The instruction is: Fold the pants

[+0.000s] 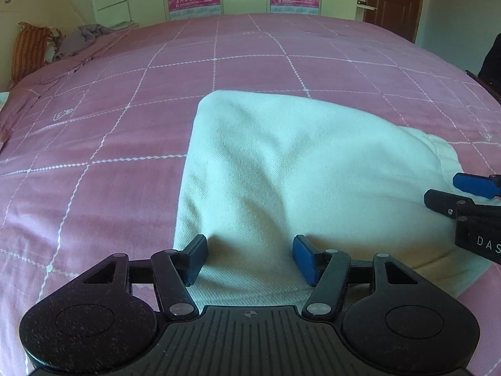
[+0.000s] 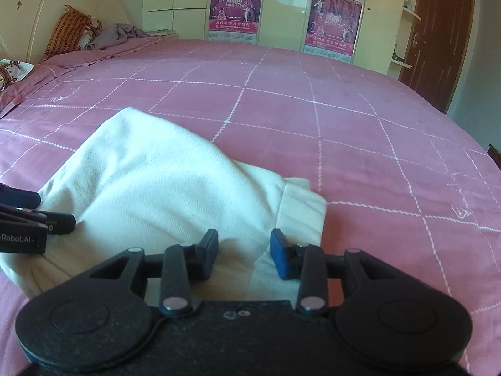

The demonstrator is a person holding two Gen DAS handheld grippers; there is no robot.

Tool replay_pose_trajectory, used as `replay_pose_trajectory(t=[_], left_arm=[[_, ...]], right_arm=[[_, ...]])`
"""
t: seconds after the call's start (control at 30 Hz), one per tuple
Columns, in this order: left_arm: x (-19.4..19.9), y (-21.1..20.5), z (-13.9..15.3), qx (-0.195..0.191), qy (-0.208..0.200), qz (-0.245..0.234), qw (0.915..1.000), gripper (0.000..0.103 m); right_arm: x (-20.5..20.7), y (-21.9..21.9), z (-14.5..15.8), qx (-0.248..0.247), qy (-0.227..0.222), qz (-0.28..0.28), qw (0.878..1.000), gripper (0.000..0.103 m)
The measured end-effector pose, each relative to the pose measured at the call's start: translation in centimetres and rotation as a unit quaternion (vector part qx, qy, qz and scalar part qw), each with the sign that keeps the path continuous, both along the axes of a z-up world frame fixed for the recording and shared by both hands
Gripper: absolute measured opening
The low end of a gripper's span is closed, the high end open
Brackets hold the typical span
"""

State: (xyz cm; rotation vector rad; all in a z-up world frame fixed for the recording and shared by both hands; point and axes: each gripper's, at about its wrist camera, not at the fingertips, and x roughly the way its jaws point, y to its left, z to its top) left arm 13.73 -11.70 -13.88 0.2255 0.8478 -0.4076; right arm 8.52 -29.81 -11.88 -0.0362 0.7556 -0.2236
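The white pants (image 1: pixel 281 172) lie folded into a compact bundle on the pink checked bedspread (image 1: pixel 109 125). They also show in the right wrist view (image 2: pixel 162 181), with a waistband edge at the right. My left gripper (image 1: pixel 250 258) is open, its fingers over the near edge of the bundle, holding nothing. My right gripper (image 2: pixel 244 257) is open over the near right edge of the pants, also empty. The right gripper shows at the right edge of the left wrist view (image 1: pixel 463 192), and the left gripper at the left edge of the right wrist view (image 2: pixel 37 210).
Pillows (image 2: pixel 67 29) and a crumpled grey cloth (image 2: pixel 119 33) lie at the head of the bed, far left. Wardrobes with red posters (image 2: pixel 235 6) stand behind the bed. A brown door (image 2: pixel 438 37) is at the far right.
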Motion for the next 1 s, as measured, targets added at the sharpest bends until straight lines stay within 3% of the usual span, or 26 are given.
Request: replay_pose_trajectory(t=[0.03, 0.17, 0.27, 0.33, 0.43, 0.6, 0.7, 0.77, 0.83, 0.9, 1.0], left_arm=[[-0.4, 0.2, 0.0, -0.002, -0.001, -0.003, 1.0, 0.061], [-1.5, 1.0, 0.4, -0.005, -0.006, -0.017, 0.9998, 0.063], [-1.6, 2.0, 1.4, -0.015, -0.004, -0.013, 0.9998, 0.065], [-1.4, 2.8, 2.1, -0.014, -0.017, -0.002, 0.9997, 0.073], [-0.2, 4.5, 2.7, -0.023, -0.022, 0.022, 0.9992, 0.079], [4.0, 6.4, 0.3, -0.066, 0.069, 0.029, 0.995, 0.08], [5.7, 7.4, -1.4, -0.132, 0.125, 0.036, 0.9828, 0.08], [6.5, 7.9, -2.7, -0.17, 0.157, 0.042, 0.972, 0.08], [6.8, 7.7, -3.3, -0.186, 0.167, 0.031, 0.9677, 0.079], [7.1, 7.2, -3.5, -0.217, 0.192, 0.01, 0.9571, 0.053], [7.0, 7.0, -3.5, -0.23, 0.196, 0.007, 0.9531, 0.047]], right_arm=[[-0.6, 0.1, 0.0, -0.002, 0.001, 0.006, 1.0, 0.052], [-2.9, 0.4, -0.2, -0.023, 0.003, 0.023, 0.999, 0.061], [-3.5, -0.8, 0.5, 0.03, 0.004, -0.003, 1.0, 0.07], [-3.6, -1.9, 0.8, 0.07, 0.011, -0.02, 0.997, 0.077], [-3.7, -3.6, 0.9, 0.126, 0.016, -0.031, 0.991, 0.08], [-2.9, -7.0, -0.9, 0.273, 0.045, -0.055, 0.959, 0.084], [-2.4, -8.5, -2.1, 0.33, 0.048, -0.053, 0.941, 0.085], [-2.1, -8.6, -2.4, 0.341, 0.049, -0.04, 0.938, 0.083], [-1.7, -8.6, -2.5, 0.344, 0.054, -0.024, 0.937, 0.079], [-1.4, -8.6, -2.6, 0.348, 0.056, -0.013, 0.936, 0.075], [-1.6, -9.4, -2.2, 0.371, 0.054, 0.008, 0.927, 0.057]])
